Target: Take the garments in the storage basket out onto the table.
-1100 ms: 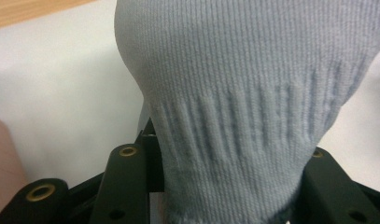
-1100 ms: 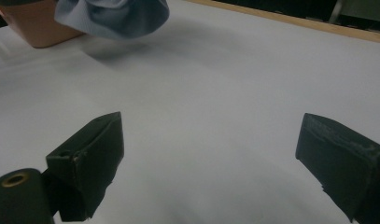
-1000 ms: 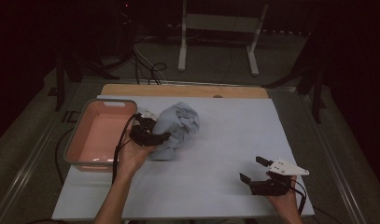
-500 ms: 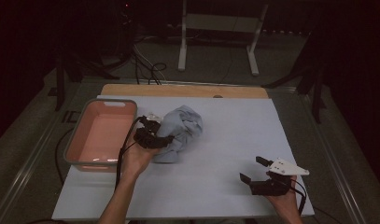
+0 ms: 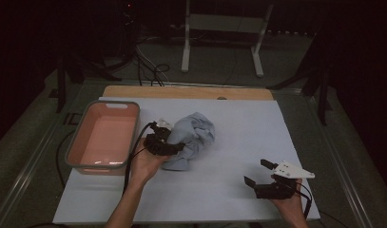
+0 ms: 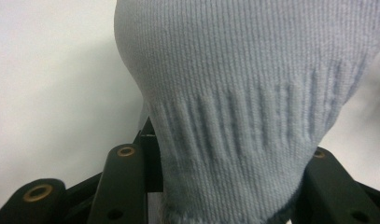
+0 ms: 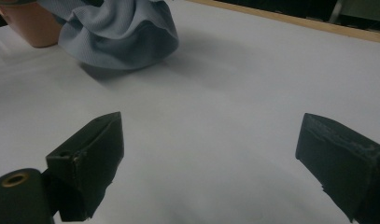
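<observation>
Two grippers at work over white table cover (image 5: 219, 190), near edge first. Right gripper (image 5: 258, 173) at about 5 o'clock on the table, held low in a hand, jaws spread wide apart with nothing between them, only bare white surface seen past them in the right gripper view. Well apart from it, toward 9 o'clock, left gripper (image 5: 178, 146) in the other hand, jaws closed on a ribbed edge of the light blue knitted garment (image 5: 193, 137); same grip seen close in the left gripper view, knit (image 6: 243, 116) squeezed between both black jaws. Garment bunched in a heap near table centre, resting on the white cover, seen also at 11 o'clock in the right gripper view (image 7: 122, 32). Just beside the left hand, farther toward 9 o'clock, pink tub (image 5: 77, 142) with grey rim. Farther, at 12 o'clock, wooden strip (image 5: 186, 92) along the far table edge, then white stand (image 5: 219, 28) on the dark floor.
</observation>
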`<action>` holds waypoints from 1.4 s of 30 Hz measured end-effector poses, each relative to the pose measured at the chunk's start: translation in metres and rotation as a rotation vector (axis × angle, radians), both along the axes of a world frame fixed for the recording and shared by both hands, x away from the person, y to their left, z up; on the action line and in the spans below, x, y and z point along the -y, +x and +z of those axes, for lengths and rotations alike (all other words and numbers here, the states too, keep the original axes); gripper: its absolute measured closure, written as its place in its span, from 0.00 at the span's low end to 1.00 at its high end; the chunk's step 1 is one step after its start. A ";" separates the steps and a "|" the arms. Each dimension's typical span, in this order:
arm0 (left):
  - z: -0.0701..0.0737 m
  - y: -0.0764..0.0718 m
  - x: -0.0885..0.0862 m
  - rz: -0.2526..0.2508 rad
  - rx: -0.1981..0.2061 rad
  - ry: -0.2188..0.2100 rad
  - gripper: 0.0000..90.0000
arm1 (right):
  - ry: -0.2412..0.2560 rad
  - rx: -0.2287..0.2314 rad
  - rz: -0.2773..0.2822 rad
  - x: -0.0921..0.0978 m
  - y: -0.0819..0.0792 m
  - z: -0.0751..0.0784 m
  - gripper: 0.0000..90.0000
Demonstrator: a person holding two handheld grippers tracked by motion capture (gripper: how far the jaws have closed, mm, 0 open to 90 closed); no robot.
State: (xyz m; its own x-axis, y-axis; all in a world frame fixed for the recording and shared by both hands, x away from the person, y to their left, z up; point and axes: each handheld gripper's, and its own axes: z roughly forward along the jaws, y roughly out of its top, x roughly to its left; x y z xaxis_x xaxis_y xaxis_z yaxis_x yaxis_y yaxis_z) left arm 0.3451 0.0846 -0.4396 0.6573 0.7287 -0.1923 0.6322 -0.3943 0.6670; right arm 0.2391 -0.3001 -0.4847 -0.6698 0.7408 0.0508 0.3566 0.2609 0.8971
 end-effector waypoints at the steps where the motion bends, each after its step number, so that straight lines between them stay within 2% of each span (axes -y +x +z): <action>1: 0.000 0.000 0.000 0.000 0.000 0.000 0.62 | 0.000 0.000 0.000 0.000 0.000 0.000 0.09; 12: -0.006 -0.004 0.020 -0.030 -0.004 -0.013 0.60 | -0.002 -0.002 0.003 0.000 0.000 0.000 0.09; 21: -0.012 -0.002 0.039 -0.051 -0.001 -0.001 0.59 | -0.004 -0.002 0.001 -0.001 0.000 0.000 0.09; 24: -0.016 0.002 0.042 -0.065 -0.038 -0.017 0.47 | -0.004 -0.002 0.002 -0.001 0.000 0.000 0.09; 25: -0.016 0.002 0.042 -0.065 -0.038 -0.017 0.42 | -0.004 -0.002 0.002 -0.001 0.000 0.000 0.09; 26: -0.018 0.002 0.043 -0.060 -0.040 -0.020 0.42 | -0.001 -0.003 0.004 -0.001 0.000 0.000 0.09; 27: -0.017 -0.001 0.043 -0.050 -0.005 -0.024 0.31 | -0.002 -0.001 0.001 0.000 0.000 0.000 0.09; 28: -0.017 -0.001 0.043 -0.050 -0.005 -0.024 0.25 | -0.002 0.000 -0.001 0.000 0.000 0.000 0.09; 29: -0.014 -0.001 0.039 -0.035 0.004 -0.067 0.20 | -0.003 -0.003 -0.002 0.000 0.001 0.000 0.09; 30: -0.014 -0.001 0.039 -0.035 0.004 -0.067 0.16 | -0.003 -0.003 -0.002 0.000 0.001 0.000 0.09; 31: -0.010 -0.001 0.035 -0.017 0.015 -0.088 0.14 | -0.003 -0.003 -0.001 -0.001 0.001 -0.001 0.09; 34: -0.007 -0.001 0.031 -0.005 0.027 -0.087 0.03 | -0.005 -0.003 0.000 -0.001 0.001 0.000 0.09; 37: -0.005 -0.002 0.027 0.003 0.039 -0.088 0.00 | -0.006 -0.004 -0.004 0.000 0.001 -0.001 0.09; 38: -0.004 -0.002 0.024 0.020 0.058 -0.085 0.00 | -0.005 -0.004 -0.004 0.000 0.001 -0.001 0.09; 42: -0.001 -0.003 0.020 0.033 0.067 -0.093 0.00 | -0.004 -0.004 -0.005 0.000 0.001 -0.001 0.09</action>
State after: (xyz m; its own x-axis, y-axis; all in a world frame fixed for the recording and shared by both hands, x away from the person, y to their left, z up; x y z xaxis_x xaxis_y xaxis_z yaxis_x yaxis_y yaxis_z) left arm 0.3426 0.0645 -0.4409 0.6470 0.7311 -0.2165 0.5966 -0.3086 0.7409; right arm 0.2398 -0.2998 -0.4853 -0.6660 0.7442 0.0503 0.3616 0.2631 0.8944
